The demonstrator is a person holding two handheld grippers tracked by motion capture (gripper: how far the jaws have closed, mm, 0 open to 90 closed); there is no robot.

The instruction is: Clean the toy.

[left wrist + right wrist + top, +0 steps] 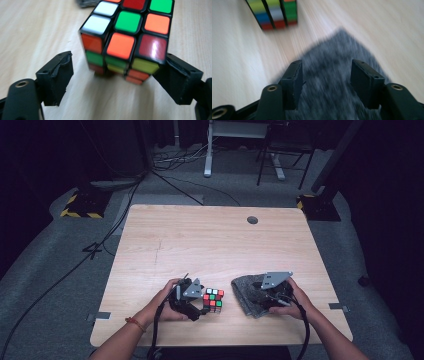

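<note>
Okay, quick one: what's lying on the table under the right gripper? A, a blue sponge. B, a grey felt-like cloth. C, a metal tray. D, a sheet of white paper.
B: in the right gripper view the right gripper has its fingers spread over a dark grey fuzzy cloth that lies on the wooden table, with the Rubik's cube off to one side.

The cube (213, 300) sits on the table (210, 240), near the front edge and a bit left of the middle. The cloth (250, 295) lies flat on the table just to the right of the cube, with a small gap between them. The left gripper (196, 307) is right beside the cube on its left. The right gripper (270, 297) is over the cloth. The far half of the table has a small hole (252, 220) near the back edge
</note>
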